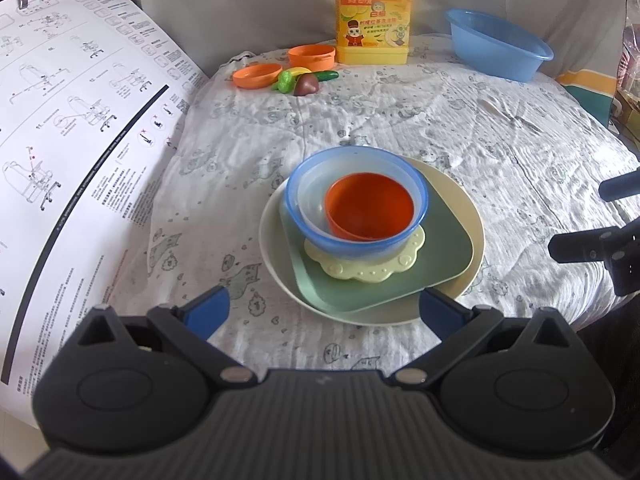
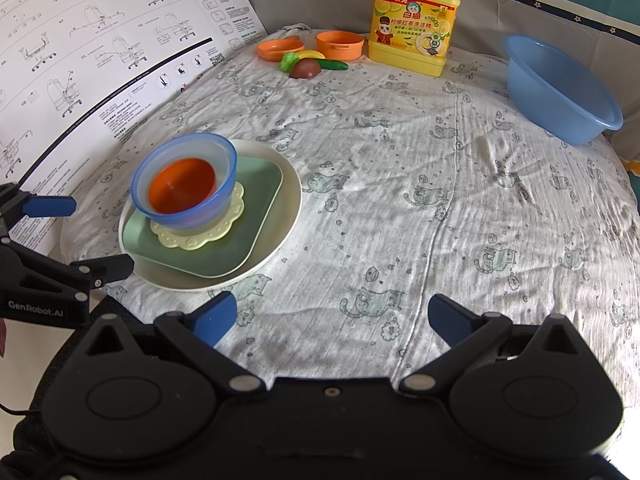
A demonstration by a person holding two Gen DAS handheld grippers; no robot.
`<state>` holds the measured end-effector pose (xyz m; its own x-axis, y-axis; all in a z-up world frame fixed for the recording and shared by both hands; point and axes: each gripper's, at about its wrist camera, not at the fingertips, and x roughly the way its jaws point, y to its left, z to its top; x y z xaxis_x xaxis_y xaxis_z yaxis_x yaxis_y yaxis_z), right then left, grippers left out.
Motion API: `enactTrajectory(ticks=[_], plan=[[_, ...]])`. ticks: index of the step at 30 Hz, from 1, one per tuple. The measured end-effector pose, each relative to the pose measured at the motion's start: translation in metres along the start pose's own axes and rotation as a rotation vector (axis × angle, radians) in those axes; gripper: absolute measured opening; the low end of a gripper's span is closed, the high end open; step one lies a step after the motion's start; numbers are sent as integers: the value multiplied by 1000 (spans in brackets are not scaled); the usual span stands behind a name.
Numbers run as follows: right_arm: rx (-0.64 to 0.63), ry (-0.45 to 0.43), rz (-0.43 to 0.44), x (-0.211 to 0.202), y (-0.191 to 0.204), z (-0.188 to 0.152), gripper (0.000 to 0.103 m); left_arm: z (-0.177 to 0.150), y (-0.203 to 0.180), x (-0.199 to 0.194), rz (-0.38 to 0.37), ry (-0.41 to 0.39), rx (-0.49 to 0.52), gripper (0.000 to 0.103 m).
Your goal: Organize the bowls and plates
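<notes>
While both grippers hang wide open and hold nothing, a stack of dishes sits on the cloth-covered counter (image 2: 400, 184) toward its left side. At the bottom lies a round cream plate (image 1: 472, 216), flat on the cloth; on it rests a green squarish plate (image 1: 444, 248) with rounded corners, turned so that one corner points toward the left gripper (image 1: 324, 312). A pale yellow scalloped coaster (image 1: 368, 270) lies on the green plate, and on that stands a blue bowl (image 1: 296, 200), upright with its mouth up. Nested in it is a clear bowl (image 1: 310, 204), and an orange bowl (image 1: 368, 204) sits inside that, shifted toward the right wall. The left gripper's blue fingers (image 1: 208, 310) stand apart on either side of the stack's near edge, the right one just beside the cream plate's rim, whether touching I cannot tell. The right gripper (image 2: 330, 320) hovers over bare cloth to the right of the stack, fingers (image 2: 214, 318) spread. At the far edge stand a yellow detergent jug (image 2: 414, 20), two small orange dishes (image 2: 340, 44), some toy vegetables (image 2: 308, 64) and a tilted blue basin (image 2: 560, 88). A printed instruction sheet (image 1: 60, 120) lies at the left.
</notes>
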<state>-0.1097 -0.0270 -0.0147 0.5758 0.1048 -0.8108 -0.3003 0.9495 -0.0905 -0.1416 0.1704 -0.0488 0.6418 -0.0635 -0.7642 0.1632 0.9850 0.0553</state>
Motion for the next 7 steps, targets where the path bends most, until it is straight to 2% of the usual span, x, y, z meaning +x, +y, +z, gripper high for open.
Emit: enactTrajectory(ticks=[7], plan=[[-6,-1,2,0,0,0,103,0,0,-1,-6,1,23,103]])
